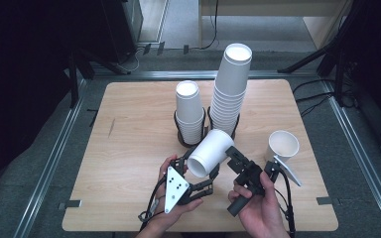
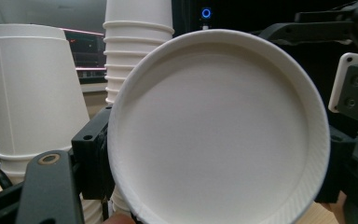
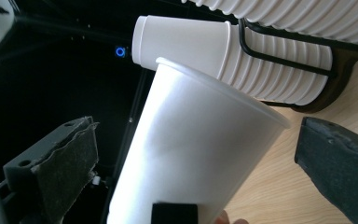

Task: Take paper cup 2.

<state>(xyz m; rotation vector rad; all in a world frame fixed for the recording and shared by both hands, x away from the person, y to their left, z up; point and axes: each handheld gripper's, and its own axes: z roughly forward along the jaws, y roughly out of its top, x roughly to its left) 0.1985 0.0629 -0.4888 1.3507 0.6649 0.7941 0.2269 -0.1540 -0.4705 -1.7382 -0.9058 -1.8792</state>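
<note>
A white paper cup (image 1: pixel 210 150) hangs tilted over the table's front middle, its wide mouth facing my left gripper (image 1: pixel 198 174). That gripper appears shut on the cup at its rim; in the left gripper view the cup's mouth (image 2: pixel 219 130) sits right before the camera. My right gripper (image 1: pixel 229 154) is open, and in the right gripper view its two padded jaws stand wide on either side of the cup's wall (image 3: pixel 191 154) without touching it. A short stack of cups (image 1: pixel 189 111) and a tall stack (image 1: pixel 230 89) stand in black wire holders behind.
A single white cup (image 1: pixel 282 145) stands mouth up at the table's right, beside my right hand. The wooden table (image 1: pixel 129 148) has bare room at the left and front. Metal rails and dark stands ring the table.
</note>
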